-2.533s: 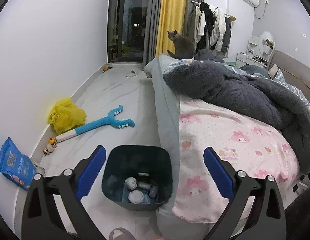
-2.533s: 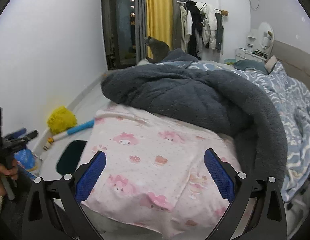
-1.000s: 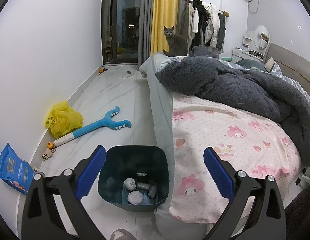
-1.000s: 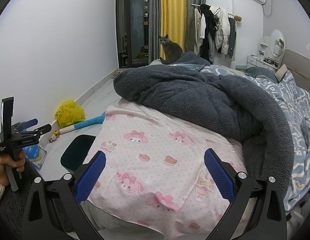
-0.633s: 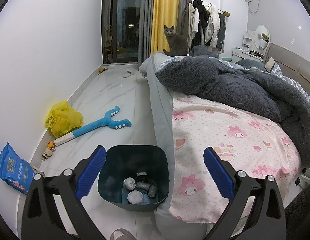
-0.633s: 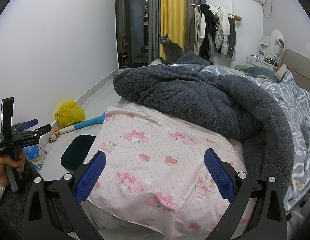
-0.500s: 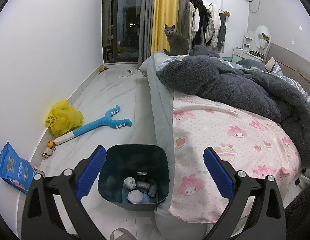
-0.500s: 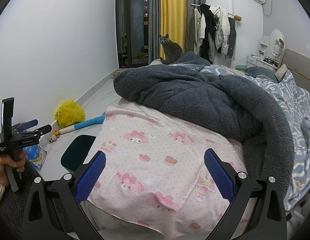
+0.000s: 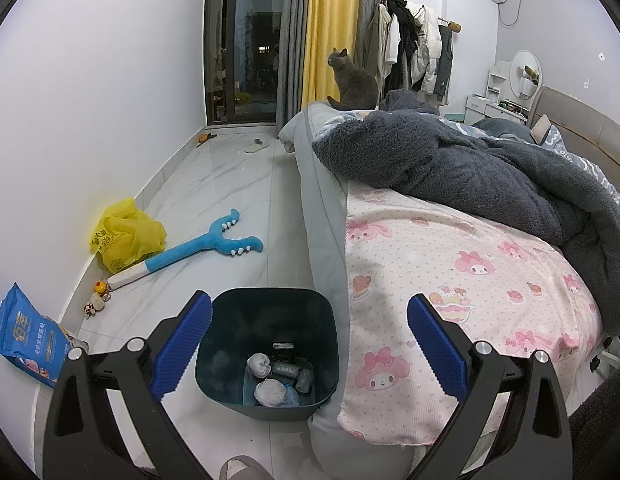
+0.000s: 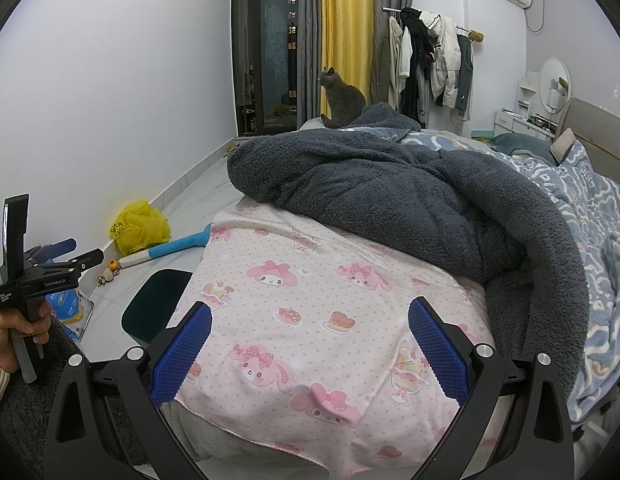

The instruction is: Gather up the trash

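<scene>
Left gripper [image 9: 308, 344]: jaws spread wide, nothing between them, blue pads [image 9: 182, 346] either side of the frame.
Dark teal bin [image 9: 270, 312]: on the floor, against the bed's side; holds crumpled white wads [image 9: 268, 392], a grey wrapped roll, a small dark item.
Bed [image 9: 321, 216]: pink cartoon-print sheet [image 9: 441, 276], dark grey fleece blanket [image 9: 469, 172] heaped on top.
Grey cat [image 9: 351, 82]: seated at the bed's far end, facing away.
Floor, by the wall: yellow plastic bag [image 9: 124, 236]; blue-and-white plush toy [image 9: 190, 252] just beside it; two small figurines [image 9: 98, 294]; blue snack packet [image 9: 24, 340].
Far floor: a slipper [image 9: 257, 146].
Background: yellow curtain [image 9: 329, 28], clothes rack [image 9: 413, 48], air conditioner.
</scene>
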`<state>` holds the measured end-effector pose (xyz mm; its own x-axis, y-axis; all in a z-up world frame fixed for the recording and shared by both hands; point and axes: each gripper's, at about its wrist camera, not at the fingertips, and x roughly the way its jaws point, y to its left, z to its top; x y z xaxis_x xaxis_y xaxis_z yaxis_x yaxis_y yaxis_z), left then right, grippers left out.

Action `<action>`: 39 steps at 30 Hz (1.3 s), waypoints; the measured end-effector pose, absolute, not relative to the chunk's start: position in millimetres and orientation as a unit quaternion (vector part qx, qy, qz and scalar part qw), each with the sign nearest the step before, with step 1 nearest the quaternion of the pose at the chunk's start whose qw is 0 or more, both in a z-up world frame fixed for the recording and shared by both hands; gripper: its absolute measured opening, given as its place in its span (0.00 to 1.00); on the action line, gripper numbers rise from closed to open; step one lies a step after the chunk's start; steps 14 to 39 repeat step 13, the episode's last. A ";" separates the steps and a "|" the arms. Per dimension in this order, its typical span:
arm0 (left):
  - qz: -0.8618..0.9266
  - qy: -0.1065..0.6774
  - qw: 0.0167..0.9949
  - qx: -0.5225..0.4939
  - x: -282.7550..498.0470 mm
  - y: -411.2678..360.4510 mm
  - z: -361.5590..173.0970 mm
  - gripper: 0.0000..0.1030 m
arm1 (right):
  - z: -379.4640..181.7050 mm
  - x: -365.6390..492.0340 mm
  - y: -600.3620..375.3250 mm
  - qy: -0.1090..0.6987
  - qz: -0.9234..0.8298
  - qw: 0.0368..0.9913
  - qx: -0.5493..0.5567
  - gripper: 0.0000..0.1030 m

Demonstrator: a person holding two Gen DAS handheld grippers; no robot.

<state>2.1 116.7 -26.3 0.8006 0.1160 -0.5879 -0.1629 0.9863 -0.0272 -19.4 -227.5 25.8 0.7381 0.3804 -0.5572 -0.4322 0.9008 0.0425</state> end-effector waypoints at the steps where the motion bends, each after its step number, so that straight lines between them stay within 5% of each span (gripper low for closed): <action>1: 0.074 0.307 0.948 -0.038 2.2 116.6 -26.3 0.97 | 25.8 -19.4 -227.5 0.289 0.218 0.931 -0.045 0.97; 39: 0.076 0.308 0.947 -0.040 -0.5 117.8 -29.5 0.97 | 26.0 -20.0 -226.9 0.289 0.218 0.931 -0.045 0.97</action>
